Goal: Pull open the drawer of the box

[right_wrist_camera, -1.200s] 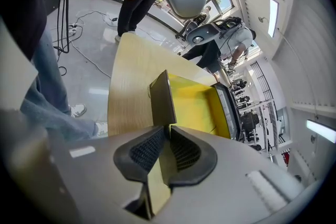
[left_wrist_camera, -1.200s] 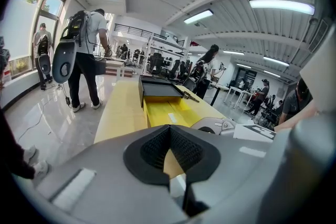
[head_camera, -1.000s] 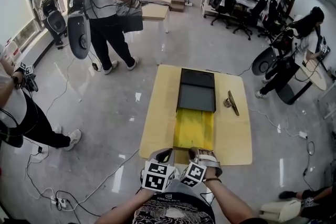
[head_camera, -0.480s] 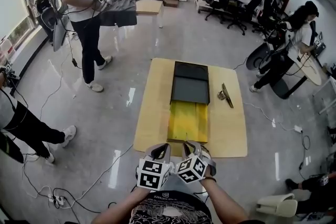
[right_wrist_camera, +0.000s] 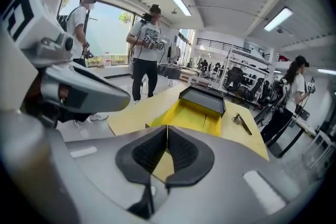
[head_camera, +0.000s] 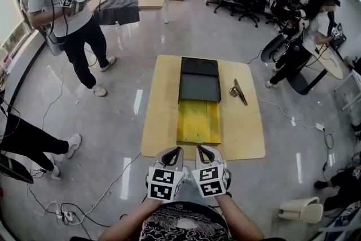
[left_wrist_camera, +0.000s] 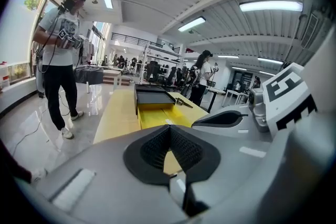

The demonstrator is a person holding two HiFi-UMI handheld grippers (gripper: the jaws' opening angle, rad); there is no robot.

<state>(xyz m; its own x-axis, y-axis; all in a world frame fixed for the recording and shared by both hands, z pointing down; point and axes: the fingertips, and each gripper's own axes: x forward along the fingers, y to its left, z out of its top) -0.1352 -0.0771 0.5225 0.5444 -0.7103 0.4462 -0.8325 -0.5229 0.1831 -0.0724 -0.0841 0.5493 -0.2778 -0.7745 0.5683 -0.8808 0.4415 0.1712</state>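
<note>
Near the board's close edge, left gripper point(head_camera: 174, 153), jaws pressed together on nothing, right gripper point(head_camera: 202, 150) just beside it, jaws together too, wooden board point(head_camera: 161, 115) ahead, dark box point(head_camera: 198, 79) on it, yellow drawer point(head_camera: 198, 121) sticking out toward the grippers, small metal thing point(head_camera: 237, 91) at right.

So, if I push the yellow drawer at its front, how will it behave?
The yellow drawer looks stiff and shallow, so it probably slides straight, not tips. The dark box shows no fastening to the table, so it may shift too.
</note>
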